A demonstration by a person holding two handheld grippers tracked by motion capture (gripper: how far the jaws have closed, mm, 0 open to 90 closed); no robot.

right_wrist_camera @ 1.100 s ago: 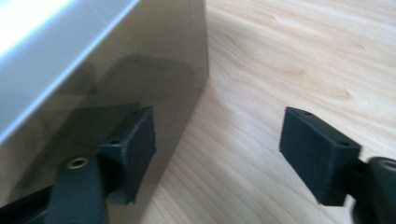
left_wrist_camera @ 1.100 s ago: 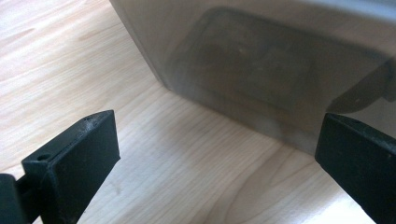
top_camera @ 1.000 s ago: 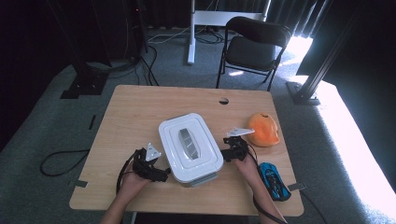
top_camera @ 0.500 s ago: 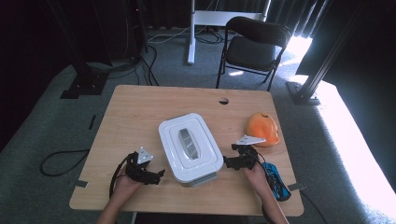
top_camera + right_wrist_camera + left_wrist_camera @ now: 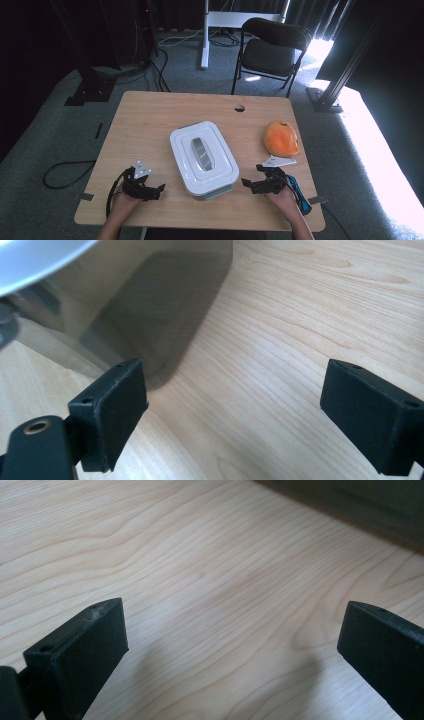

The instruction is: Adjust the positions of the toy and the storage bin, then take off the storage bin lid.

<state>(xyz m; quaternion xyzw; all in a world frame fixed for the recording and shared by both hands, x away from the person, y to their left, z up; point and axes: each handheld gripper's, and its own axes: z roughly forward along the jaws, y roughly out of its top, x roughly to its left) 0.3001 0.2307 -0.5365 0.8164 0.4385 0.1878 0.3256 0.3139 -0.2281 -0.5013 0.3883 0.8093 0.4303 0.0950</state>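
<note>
A white-lidded rectangular container (image 5: 202, 157) with a grey handle on its lid stands in the middle of the wooden table (image 5: 150, 120). My left gripper (image 5: 159, 191) lies low near the front edge, left of the container, and is open over bare wood (image 5: 232, 645). My right gripper (image 5: 247, 184) sits at the container's front right corner, also open, with nothing between its fingers (image 5: 235, 405). In the right gripper view the container's smoky wall (image 5: 150, 305) rises just beyond the left finger (image 5: 112, 410), under the white lid's rim (image 5: 35, 257).
An orange cap-like object (image 5: 281, 138) lies at the right of the table. A blue item (image 5: 296, 189) rests by the right hand near the front right corner. A black chair (image 5: 272, 47) stands beyond the table. A small hole (image 5: 239, 108) marks the tabletop's far side.
Both hands have drawn back from the container's sides toward the table's front edge. The right gripper dropped lower beside the container's front corner. The container has not moved.
</note>
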